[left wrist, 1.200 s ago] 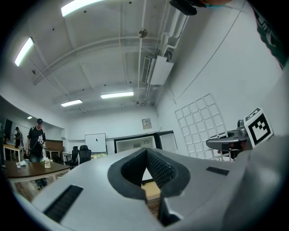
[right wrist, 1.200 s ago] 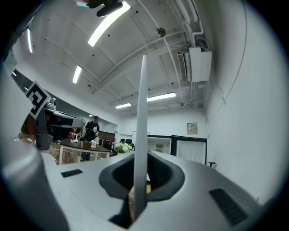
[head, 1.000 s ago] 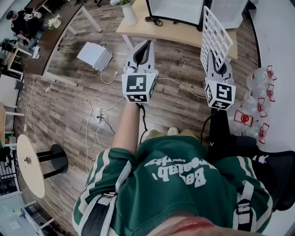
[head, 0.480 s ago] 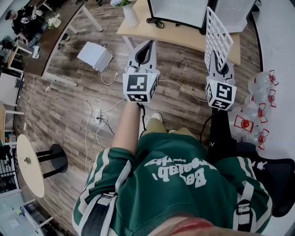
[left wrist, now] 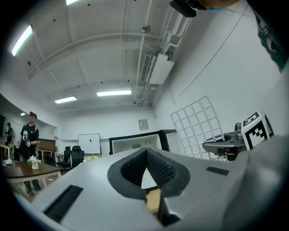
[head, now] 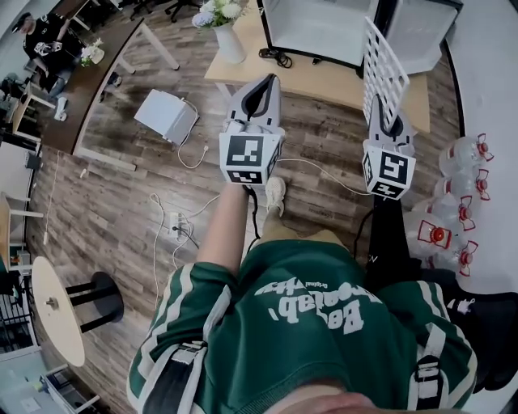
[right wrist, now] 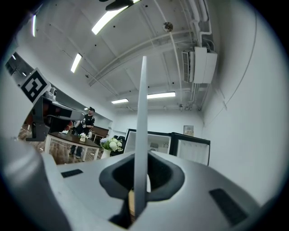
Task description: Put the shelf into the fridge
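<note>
The one white shelf is brought nearer the one fridge than a second ago, gripped upright by the fingers of the right gripper, while the fingers of the left gripper are closed on nothing

Noted on my feed: a green short-sleeved jersey with white stripes and white lettering, black buckled straps, pale grey shells on the left gripper and right gripper, each bearing a white black-patterned marker cube, plus a black cable.
</note>
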`<state>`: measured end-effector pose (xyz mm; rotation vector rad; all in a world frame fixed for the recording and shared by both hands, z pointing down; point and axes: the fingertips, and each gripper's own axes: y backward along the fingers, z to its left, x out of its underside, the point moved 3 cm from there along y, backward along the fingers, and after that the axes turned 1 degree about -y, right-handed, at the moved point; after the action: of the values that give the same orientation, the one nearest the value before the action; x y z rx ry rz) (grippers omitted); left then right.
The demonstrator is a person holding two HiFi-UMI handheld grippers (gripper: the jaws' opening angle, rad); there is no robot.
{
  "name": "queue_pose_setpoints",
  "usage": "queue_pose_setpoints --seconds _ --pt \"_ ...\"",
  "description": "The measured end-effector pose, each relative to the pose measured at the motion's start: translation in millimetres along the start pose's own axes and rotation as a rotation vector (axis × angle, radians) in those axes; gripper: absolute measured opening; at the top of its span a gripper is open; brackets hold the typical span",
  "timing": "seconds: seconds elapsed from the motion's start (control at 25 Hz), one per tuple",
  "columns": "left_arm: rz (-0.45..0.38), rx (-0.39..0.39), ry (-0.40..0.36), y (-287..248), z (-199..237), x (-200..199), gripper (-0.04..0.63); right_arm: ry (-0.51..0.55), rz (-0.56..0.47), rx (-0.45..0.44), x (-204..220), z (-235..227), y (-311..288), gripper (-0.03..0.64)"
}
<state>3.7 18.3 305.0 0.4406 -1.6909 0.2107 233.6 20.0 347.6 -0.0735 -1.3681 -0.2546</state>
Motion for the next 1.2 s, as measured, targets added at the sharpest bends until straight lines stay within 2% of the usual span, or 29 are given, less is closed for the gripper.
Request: queue_pose_setpoints --seconds 0.32,0.52,0.88,1.2 --pt "0.002 0.066 0.018 -72 48 20 0.0 0.035 0.011 0.037 0 12 -82 0.029" --pt "-0.033 0.123 0.043 -122 82 24 0.0 0.123 0.009 0.058 -8 22 -138 0.029" --pt "-0.021 0.193 0.08 -205 143 49 0.0 0.291 0.046 0.107 -6 35 -234 0.028" --pt "-0.003 0.269 0.128 -249 171 81 0.0 0.421 0.082 0.15 -2 39 -291 0.028"
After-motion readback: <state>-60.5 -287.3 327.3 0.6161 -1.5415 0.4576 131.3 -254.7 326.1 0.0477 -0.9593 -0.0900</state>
